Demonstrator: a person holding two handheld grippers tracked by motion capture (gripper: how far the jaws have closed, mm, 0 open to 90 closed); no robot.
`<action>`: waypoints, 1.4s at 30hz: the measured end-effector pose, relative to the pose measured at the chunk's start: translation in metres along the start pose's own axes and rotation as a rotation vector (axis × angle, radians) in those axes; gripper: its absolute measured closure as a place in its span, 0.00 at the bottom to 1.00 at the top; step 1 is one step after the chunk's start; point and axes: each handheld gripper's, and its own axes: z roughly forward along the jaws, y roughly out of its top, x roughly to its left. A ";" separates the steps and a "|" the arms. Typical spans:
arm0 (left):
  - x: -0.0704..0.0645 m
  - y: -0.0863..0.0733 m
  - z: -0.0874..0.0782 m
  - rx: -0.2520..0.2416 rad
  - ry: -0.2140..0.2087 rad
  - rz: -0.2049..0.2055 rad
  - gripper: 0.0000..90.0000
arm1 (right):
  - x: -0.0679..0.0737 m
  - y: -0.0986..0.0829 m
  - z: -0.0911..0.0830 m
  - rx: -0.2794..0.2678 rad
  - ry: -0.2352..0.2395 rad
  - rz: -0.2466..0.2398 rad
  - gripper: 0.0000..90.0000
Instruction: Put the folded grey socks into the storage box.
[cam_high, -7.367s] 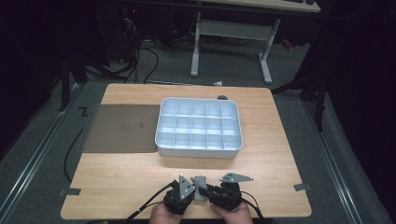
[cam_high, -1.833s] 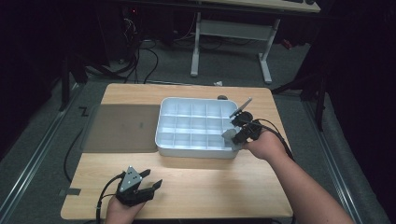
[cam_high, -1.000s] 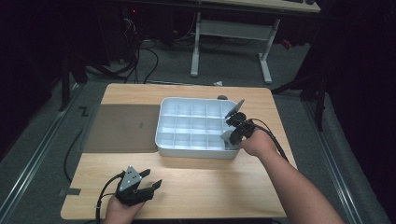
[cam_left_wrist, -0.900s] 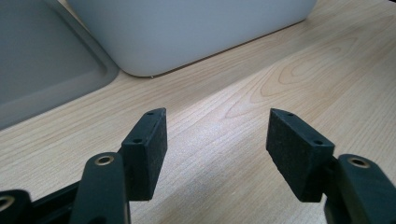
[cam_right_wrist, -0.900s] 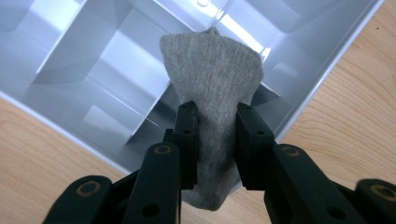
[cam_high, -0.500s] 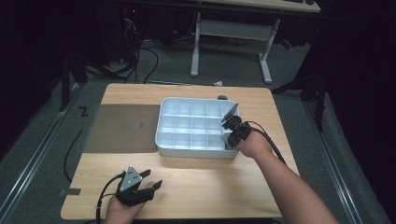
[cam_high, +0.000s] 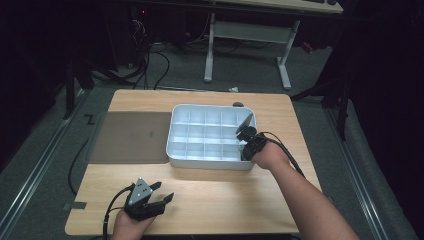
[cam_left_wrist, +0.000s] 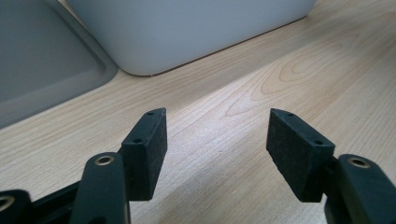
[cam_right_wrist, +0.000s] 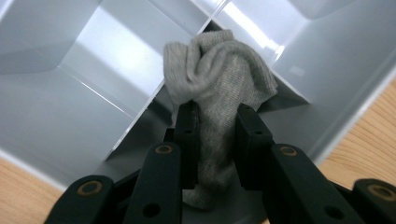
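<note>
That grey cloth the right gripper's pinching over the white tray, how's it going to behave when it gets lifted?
Probably floppy: the grey cloth bunches in soft folds above the right gripper and hangs limp below its jaws. Likely light, since a small pinch holds it. Its knit surface looks unlikely to slip, though loose folds might catch a divider of the white tray.

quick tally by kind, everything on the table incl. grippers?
Trays: 1
Mats: 1
Cloths: 1
Grippers: 2, left and right
Dark knob behind the tray: 1, too small to identify
Total: 6
</note>
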 end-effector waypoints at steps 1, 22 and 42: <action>0.000 0.000 0.000 0.000 0.000 0.000 0.43 | 0.000 0.000 0.003 0.004 -0.001 -0.008 0.82; 0.000 0.000 0.001 0.004 -0.003 0.000 0.43 | -0.004 0.001 -0.004 0.010 0.024 0.012 0.72; -0.001 0.000 0.001 0.009 -0.005 0.004 0.43 | -0.007 0.008 -0.031 -0.041 0.019 0.008 0.85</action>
